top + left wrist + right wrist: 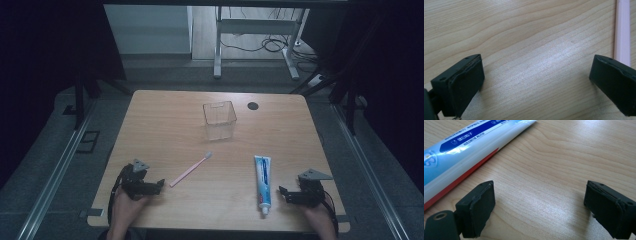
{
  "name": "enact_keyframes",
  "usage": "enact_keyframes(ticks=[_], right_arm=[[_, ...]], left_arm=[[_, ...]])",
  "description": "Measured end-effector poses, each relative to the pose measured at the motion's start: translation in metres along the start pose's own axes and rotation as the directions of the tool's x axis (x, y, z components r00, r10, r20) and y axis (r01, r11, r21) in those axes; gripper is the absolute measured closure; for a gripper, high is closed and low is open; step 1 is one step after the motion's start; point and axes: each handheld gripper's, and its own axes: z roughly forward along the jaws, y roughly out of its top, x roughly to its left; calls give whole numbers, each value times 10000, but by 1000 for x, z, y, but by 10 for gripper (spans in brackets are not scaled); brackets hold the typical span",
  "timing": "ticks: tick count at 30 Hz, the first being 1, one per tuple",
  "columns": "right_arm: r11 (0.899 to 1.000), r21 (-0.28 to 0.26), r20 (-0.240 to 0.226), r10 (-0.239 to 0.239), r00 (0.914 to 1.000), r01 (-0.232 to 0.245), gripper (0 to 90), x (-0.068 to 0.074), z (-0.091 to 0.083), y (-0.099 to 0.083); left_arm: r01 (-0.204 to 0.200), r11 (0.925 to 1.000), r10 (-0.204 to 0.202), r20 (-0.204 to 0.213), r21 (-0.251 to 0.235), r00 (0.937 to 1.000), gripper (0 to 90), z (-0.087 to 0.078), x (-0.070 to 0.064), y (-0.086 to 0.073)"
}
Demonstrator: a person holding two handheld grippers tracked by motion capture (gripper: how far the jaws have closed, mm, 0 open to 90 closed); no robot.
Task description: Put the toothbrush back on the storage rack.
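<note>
In the high view my left gripper (159,184) sits low in the lower left of the frame, resting on the wooden table (165,125), and my right gripper (283,192) sits in the lower right, both with my hands behind them at the bottom edge. The left gripper's jaws are spread wide with nothing between them; in the left gripper view bare wood grain lies in the gap, and the pink toothbrush (622,30) handle runs up the right edge of that frame, just beyond the right-hand jaw. In the high view that toothbrush (190,170) lies slanted a little below the centre, bristle end pointing to the upper right, handle end near my left gripper but apart from it. My right gripper is likewise spread and empty; in the right gripper view the toothpaste tube (466,147) crosses the upper left corner, close beside the left-hand jaw, though I cannot quite tell whether they touch. From above the toothpaste tube (262,182) lies lengthwise right of centre, cap toward the bottom. A clear plastic cup (219,120) stands upright above the centre, well apart from both grippers.
</note>
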Motion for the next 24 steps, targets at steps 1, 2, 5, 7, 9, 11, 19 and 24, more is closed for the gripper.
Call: enact_keyframes(ticks=[1, 2, 5, 7, 9, 11, 19, 24], right_arm=[[10000, 0, -17, -13, 10000, 13, 97, 0, 0, 0], [10000, -1, -23, -19, 10000, 19, 97, 0, 0, 0], [10000, -4, -36, -46, 10000, 46, 97, 0, 0, 0], [10000, -4, -47, -62, 10000, 62, 97, 0, 0, 0], [10000, -5, -54, -68, 10000, 68, 97, 0, 0, 0], [10000, -2, -58, -69, 10000, 69, 97, 0, 0, 0], [10000, -4, -71, -83, 9999, 83, 97, 0, 0, 0], [10000, -4, -72, -84, 9999, 84, 97, 0, 0, 0]], left_arm=[[-2, 10000, 2, -3, -1, 10000, 0, 0, 0, 0], [-3, 10000, 3, -4, 0, 10000, 0, 0, 0, 0], [-3, 10000, 3, -3, -2, 10000, 0, 0, 0, 0], [-7, 10000, 7, -6, -1, 10000, 0, 0, 0, 0], [-5, 10000, 5, -6, -1, 10000, 0, 0, 0, 0], [-9, 10000, 9, -3, -2, 10000, 0, 0, 0, 0], [-89, 9999, 89, 28, -61, 10000, 14, -1, 1, -1], [-138, 9998, 139, 103, -141, 9999, 52, -2, 1, 0]])
